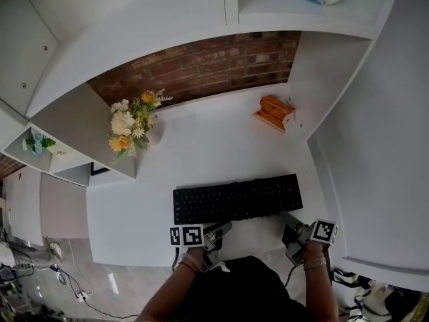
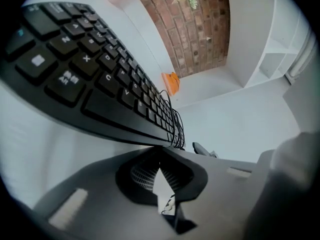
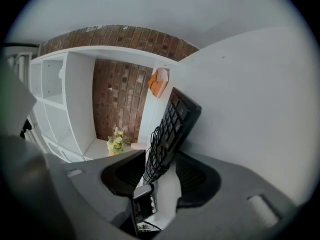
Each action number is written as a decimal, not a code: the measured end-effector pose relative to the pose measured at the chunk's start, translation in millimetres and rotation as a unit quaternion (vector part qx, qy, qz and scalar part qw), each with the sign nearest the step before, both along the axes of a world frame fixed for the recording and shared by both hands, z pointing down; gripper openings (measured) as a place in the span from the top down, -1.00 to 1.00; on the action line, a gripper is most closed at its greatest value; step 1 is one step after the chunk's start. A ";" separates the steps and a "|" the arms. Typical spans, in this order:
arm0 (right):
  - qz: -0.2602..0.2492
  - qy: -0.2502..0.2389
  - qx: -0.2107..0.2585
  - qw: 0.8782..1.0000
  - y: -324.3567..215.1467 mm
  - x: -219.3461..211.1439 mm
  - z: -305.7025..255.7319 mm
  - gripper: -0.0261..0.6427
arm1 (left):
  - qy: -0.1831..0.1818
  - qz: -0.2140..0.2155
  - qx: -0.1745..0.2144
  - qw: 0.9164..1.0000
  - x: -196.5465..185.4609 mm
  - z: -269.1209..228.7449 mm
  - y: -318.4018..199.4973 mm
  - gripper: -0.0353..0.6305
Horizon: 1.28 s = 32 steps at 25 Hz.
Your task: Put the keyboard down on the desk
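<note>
The long black plastic keyboard (image 1: 238, 198) lies flat on the white worktop (image 1: 221, 146), close to the front edge and lengthwise across it, with both ends resting on the surface as far as the head view shows.

I judge it light and stiff, a rigid slab that will not sag when carried by its ends. The smooth casing could slip in a shallow pinch, and the keys give under pressure. I would hold it on the bare frame at the near long edge, one hand toward each end, and keep off the key caps.

Rows of low dark keys carry pale legends. A bundled black cable (image 2: 176, 131) sits at its right end and could snag.

My left gripper (image 1: 220, 231) sits at the near edge left of centre. Its jaws are pressed together just under the keyboard's rim, and I see nothing caught between them. My right gripper (image 3: 161, 159) is spread wide. The keyboard's end and the cable stand in the gap, and I cannot see the pads pressing on either.
</note>
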State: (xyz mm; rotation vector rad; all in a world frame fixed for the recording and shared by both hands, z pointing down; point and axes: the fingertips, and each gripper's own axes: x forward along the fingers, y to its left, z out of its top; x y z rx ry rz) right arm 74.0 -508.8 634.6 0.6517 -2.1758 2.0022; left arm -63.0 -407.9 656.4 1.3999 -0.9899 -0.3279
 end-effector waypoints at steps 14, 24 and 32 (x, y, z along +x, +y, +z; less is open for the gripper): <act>0.043 0.013 -0.013 0.999 0.6 5.8 20.7 0.74 | 0.063 -0.035 -0.009 0.997 2.2 -9.6 -6.2 0.91; 0.062 0.020 0.015 0.998 13.8 6.3 11.3 0.93 | -0.017 -0.032 0.036 0.999 -25.1 -19.5 6.2 0.91; 0.053 0.055 0.179 0.981 25.2 2.8 -25.9 0.93 | -0.158 -0.024 0.100 0.982 -58.7 -39.0 25.9 0.91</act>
